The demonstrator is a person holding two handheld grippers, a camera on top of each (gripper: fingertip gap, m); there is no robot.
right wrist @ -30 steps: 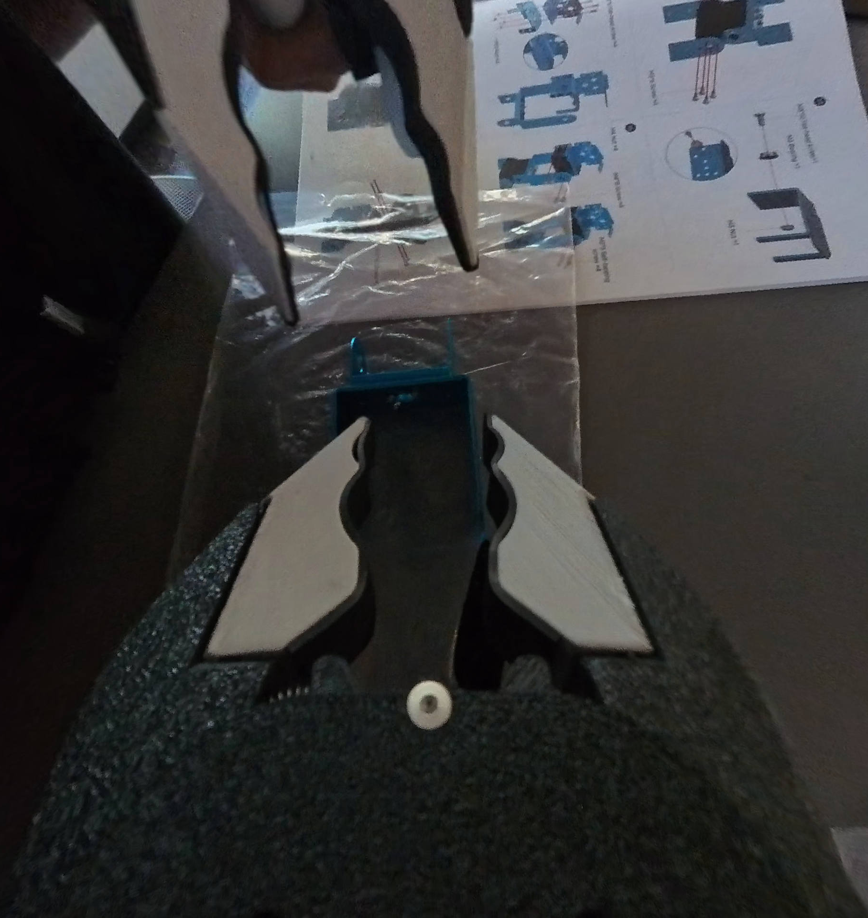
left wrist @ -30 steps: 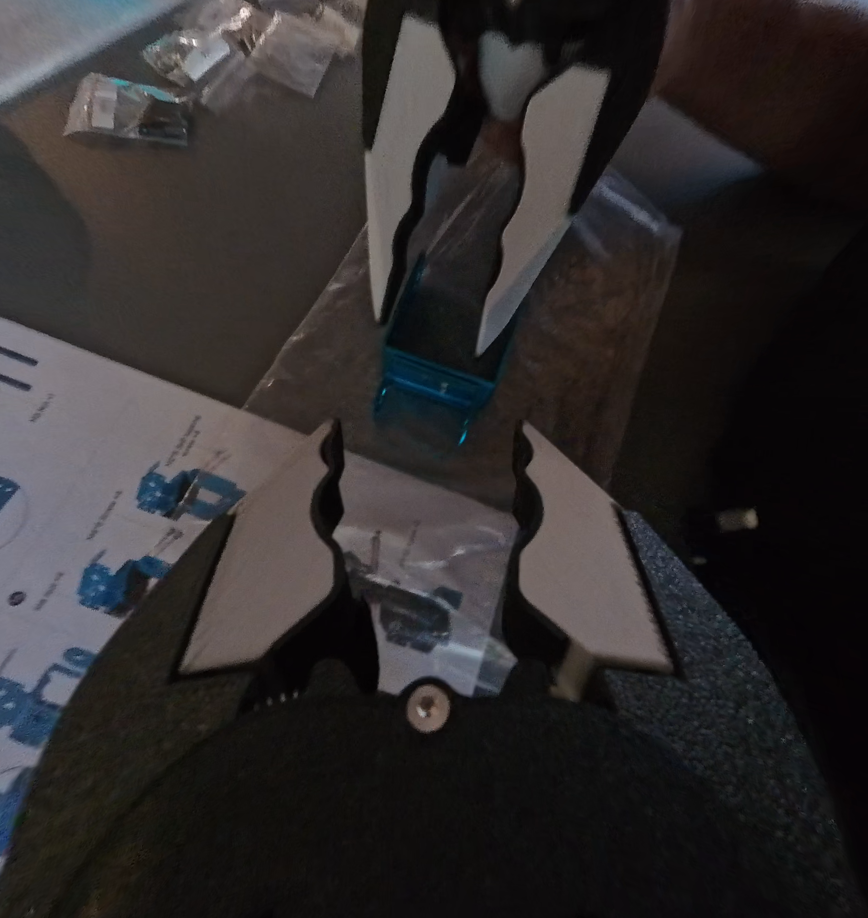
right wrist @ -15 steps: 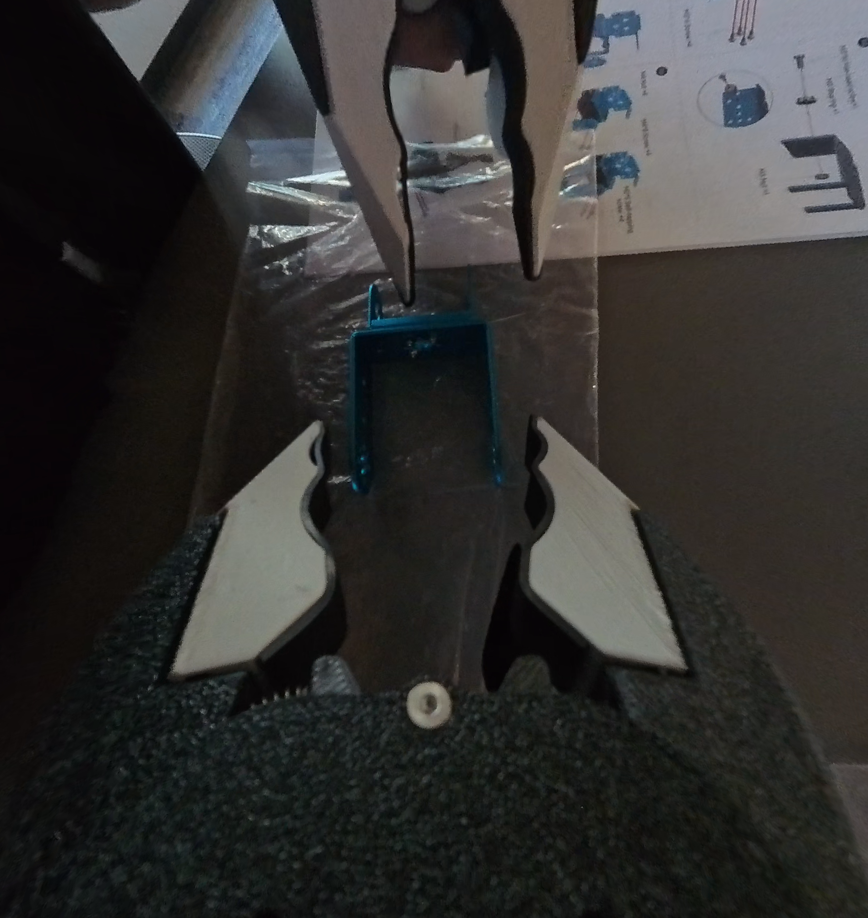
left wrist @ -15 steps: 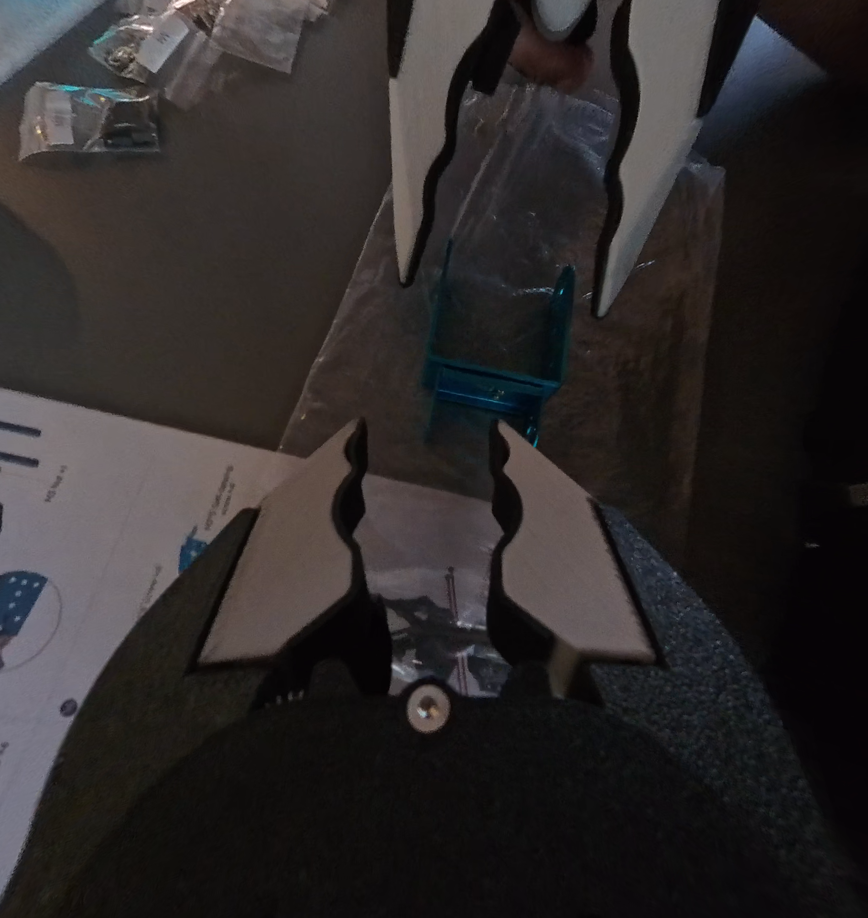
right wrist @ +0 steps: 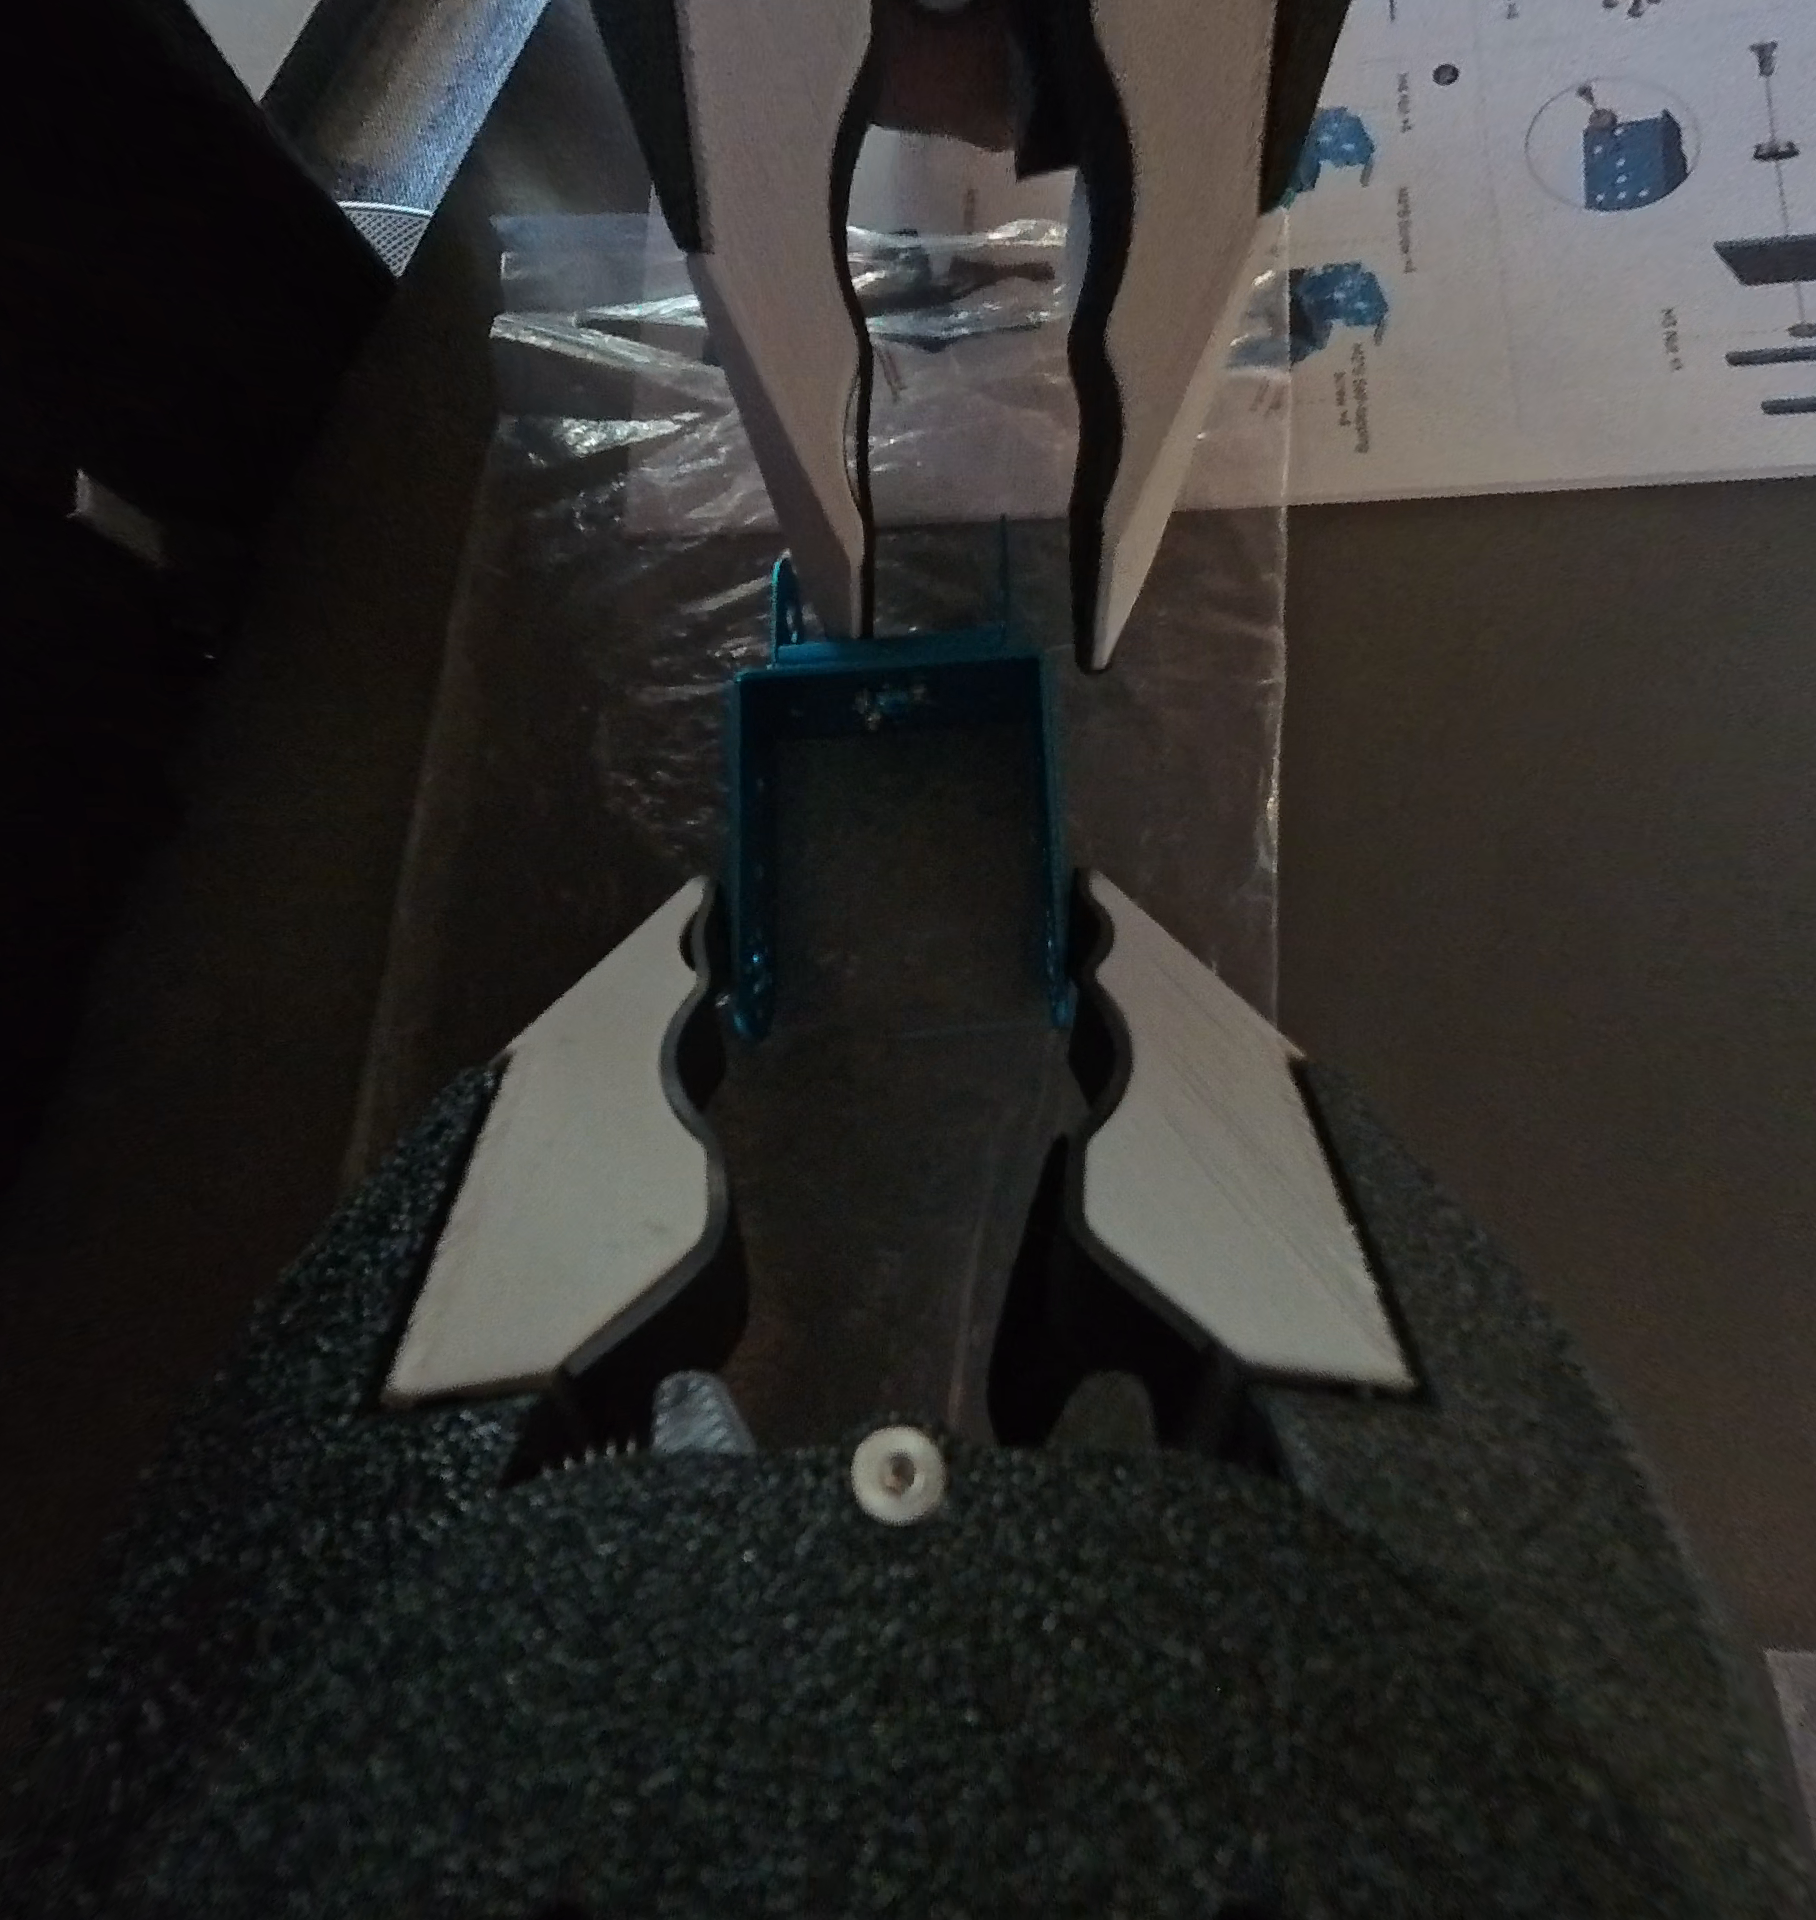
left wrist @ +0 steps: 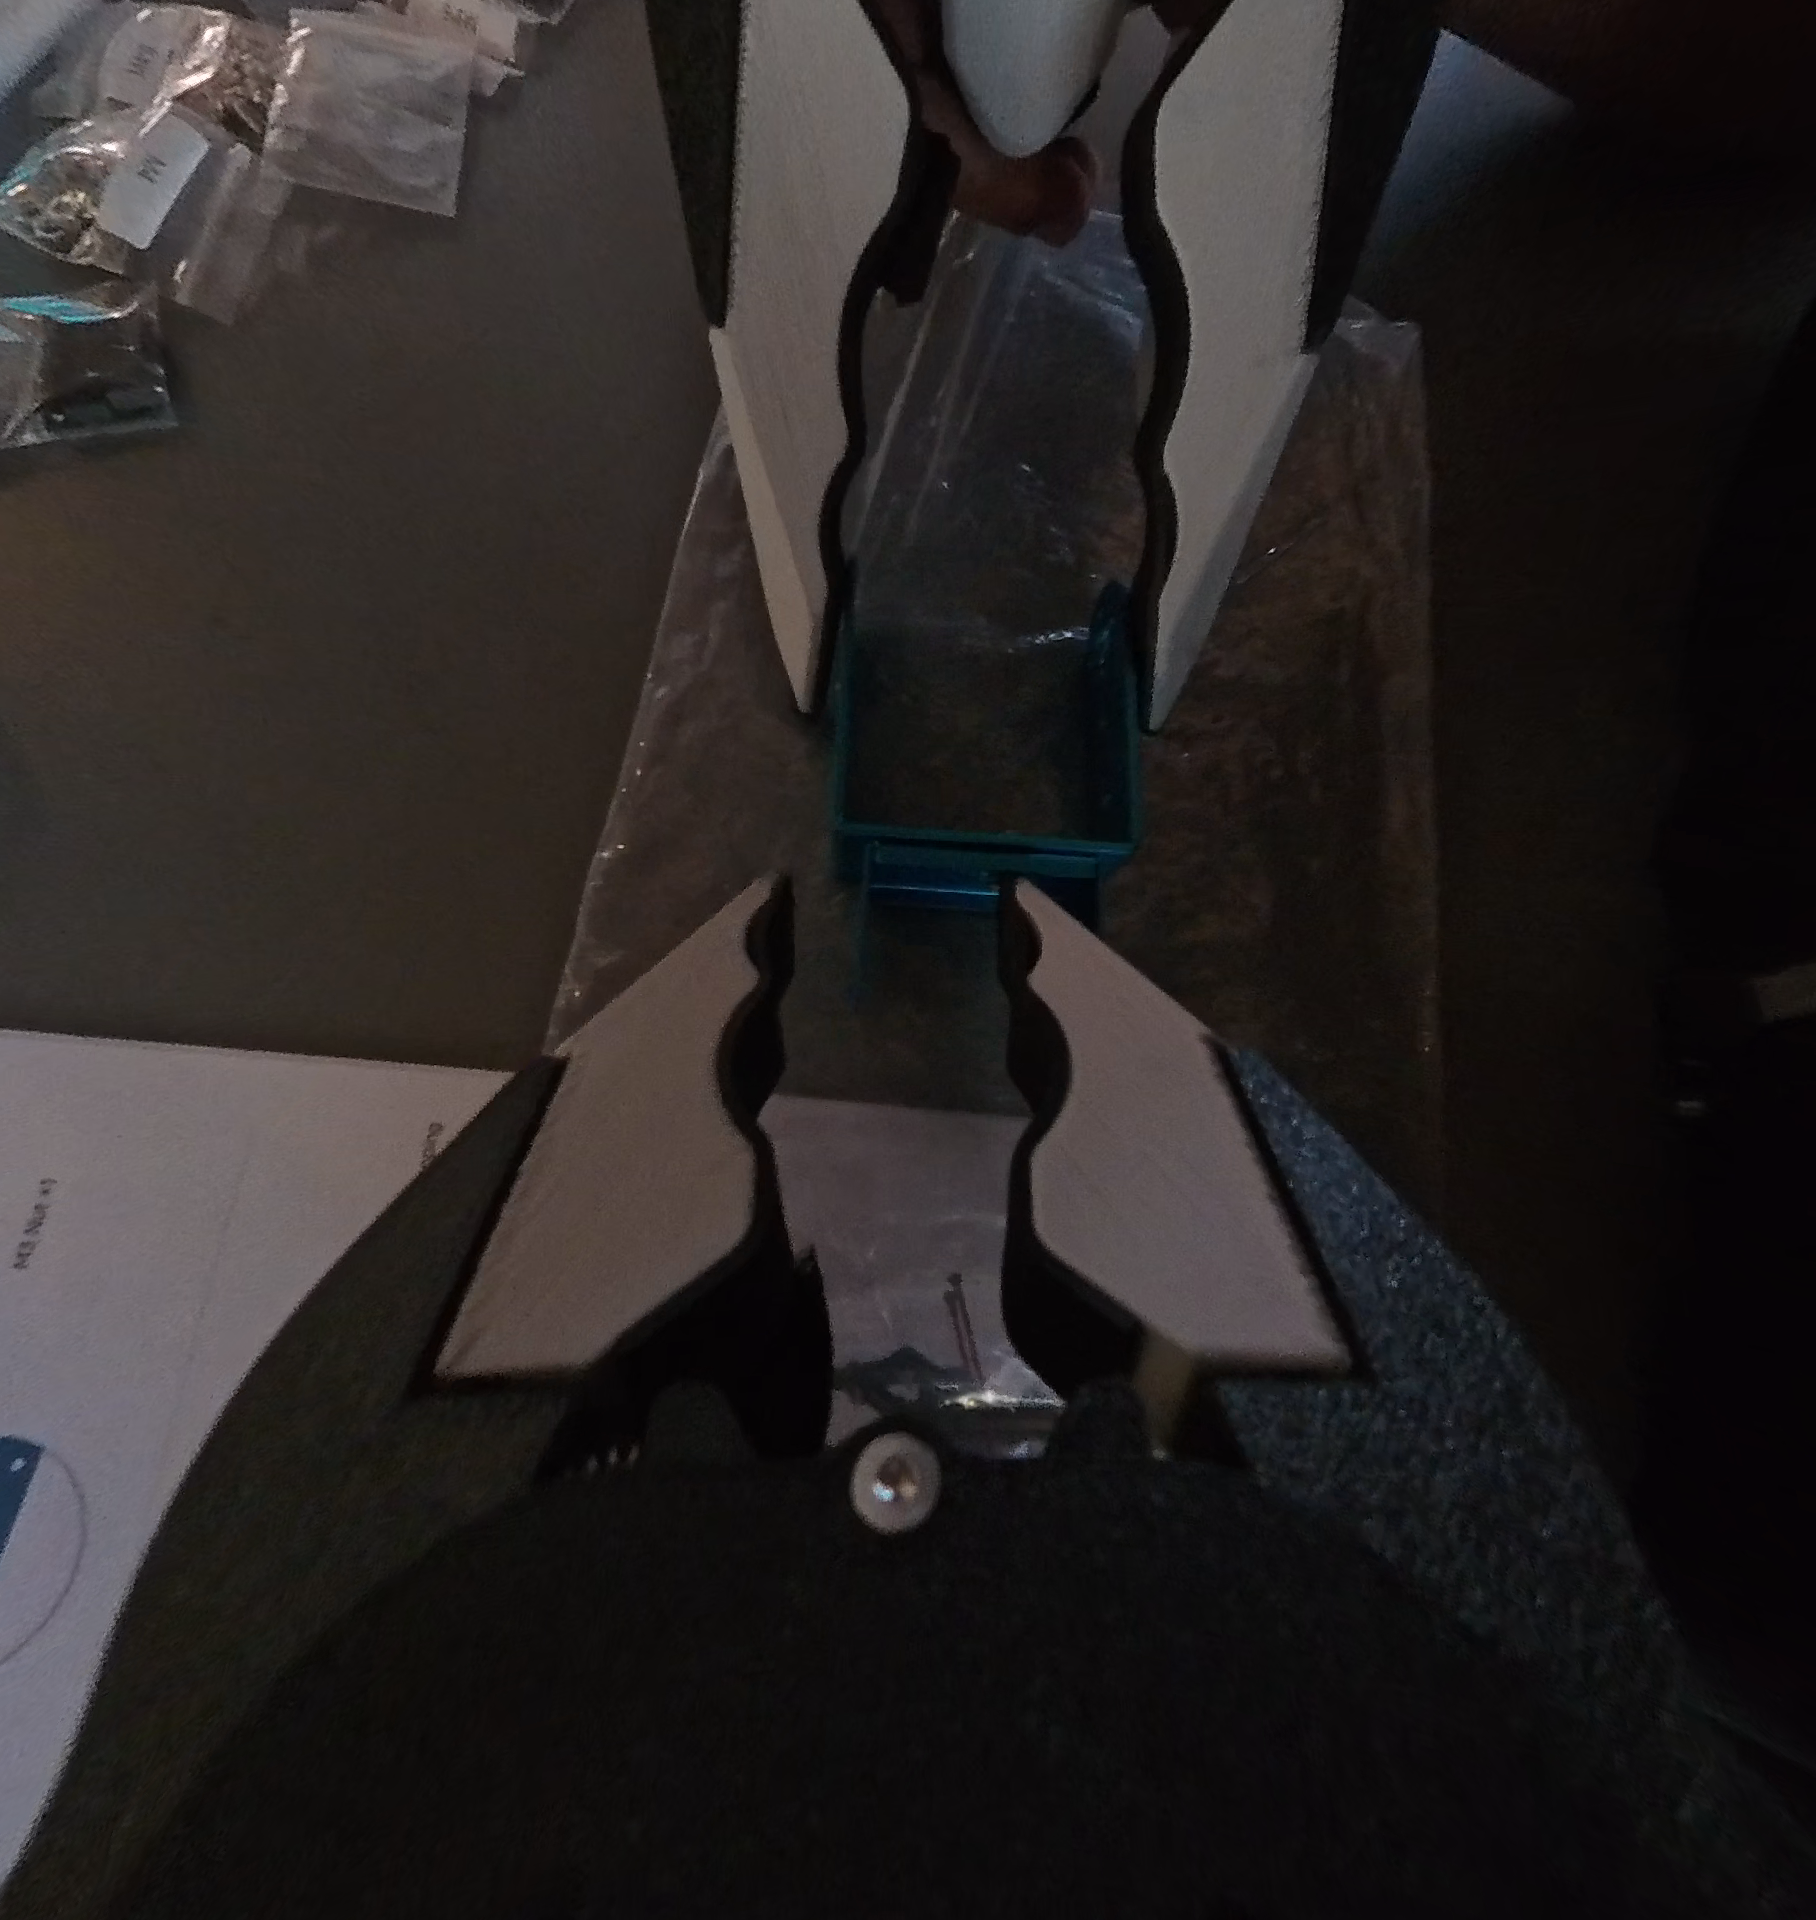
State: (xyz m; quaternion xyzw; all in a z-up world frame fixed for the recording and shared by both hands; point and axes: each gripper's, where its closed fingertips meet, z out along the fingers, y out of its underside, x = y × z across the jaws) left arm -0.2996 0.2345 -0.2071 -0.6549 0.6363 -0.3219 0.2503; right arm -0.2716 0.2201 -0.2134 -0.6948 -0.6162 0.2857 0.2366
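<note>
A blue U-shaped metal bracket (left wrist: 977, 836) with a smaller blue bracket fixed to its base lies on a clear plastic bag (left wrist: 675, 831) on the dark table. My two grippers face each other over it. My right gripper (right wrist: 896, 894) straddles the two arms of the bracket (right wrist: 888, 675), with its pads against their outer sides; it also shows in the left wrist view (left wrist: 977, 717). My left gripper (left wrist: 899, 894) is partly open at the smaller bracket's end, holding nothing; it also shows in the right wrist view (right wrist: 971, 644).
A white instruction sheet with blue part drawings (left wrist: 208, 1195) (right wrist: 1558, 260) lies beside the bag. Several small bags of hardware (left wrist: 104, 208) lie at the far left. A black object (right wrist: 104, 520) stands along one side. A small clear bag with screws (left wrist: 935, 1351) lies under my left gripper. The gap from one gripper's tips to the other's is roughly 4 cm.
My right gripper opened wide, moved back along the bracket's arms, then narrowed onto them. My left gripper moved closer to the bracket's base and its jaws narrowed.
</note>
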